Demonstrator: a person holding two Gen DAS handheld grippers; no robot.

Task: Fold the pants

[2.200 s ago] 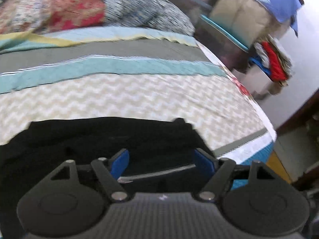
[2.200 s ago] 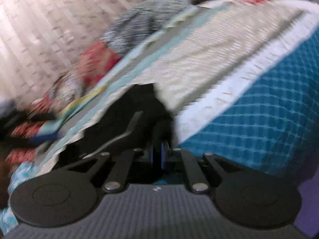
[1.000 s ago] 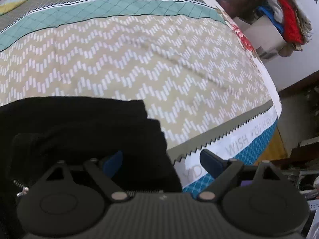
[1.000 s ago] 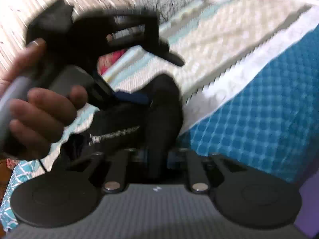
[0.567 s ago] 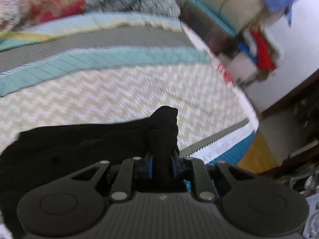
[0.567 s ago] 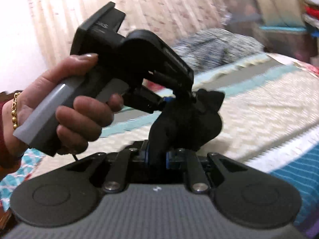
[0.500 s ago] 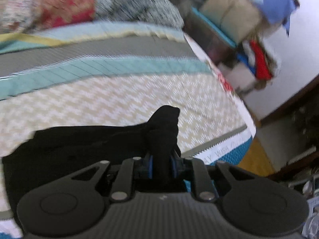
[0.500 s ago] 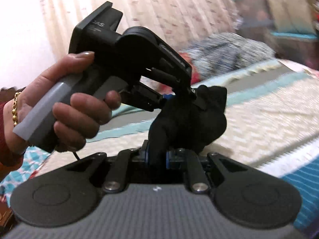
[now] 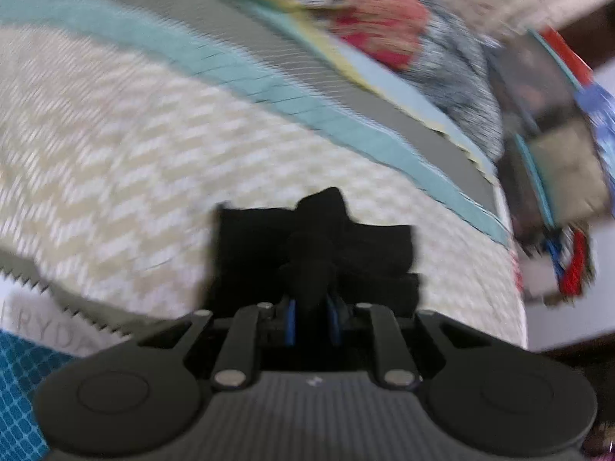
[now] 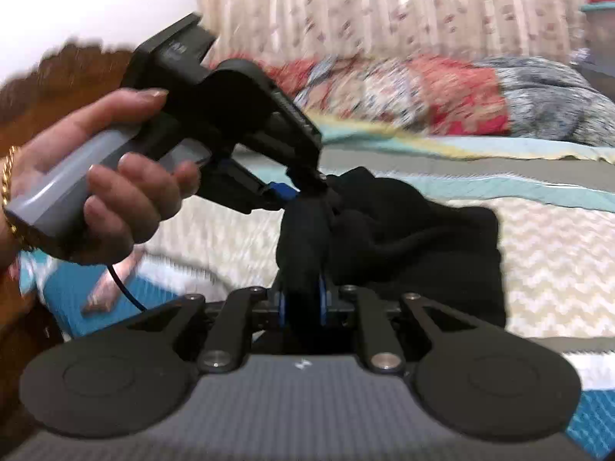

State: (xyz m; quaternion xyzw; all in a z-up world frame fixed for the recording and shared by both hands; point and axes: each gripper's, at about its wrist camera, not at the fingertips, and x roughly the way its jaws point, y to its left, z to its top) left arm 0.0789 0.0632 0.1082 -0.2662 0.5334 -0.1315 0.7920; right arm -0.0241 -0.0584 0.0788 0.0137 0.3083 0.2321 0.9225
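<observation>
The black pants (image 9: 369, 246) hang bunched above the chevron bedspread (image 9: 115, 161). My left gripper (image 9: 311, 320) is shut on a thick fold of them, the blue pads pressing both sides. In the right wrist view my right gripper (image 10: 301, 307) is shut on another bunch of the black pants (image 10: 415, 238). The left gripper (image 10: 298, 192), held by a hand (image 10: 100, 176), grips the same cloth just above and to the left. Both grippers stand close together, with the rest of the garment drooping to the right onto the bed.
Patterned pillows and a grey blanket (image 10: 442, 92) lie along the head of the bed. A curtain (image 10: 384, 11) hangs behind. Boxes and piled clothes (image 9: 557, 176) stand beside the bed at the right. A wooden headboard (image 10: 65, 73) is at the left.
The left gripper closed on the pants and both grippers swung across the bed with the cloth lifted. The views rolled, and the pants now hang bunched between the two grippers.
</observation>
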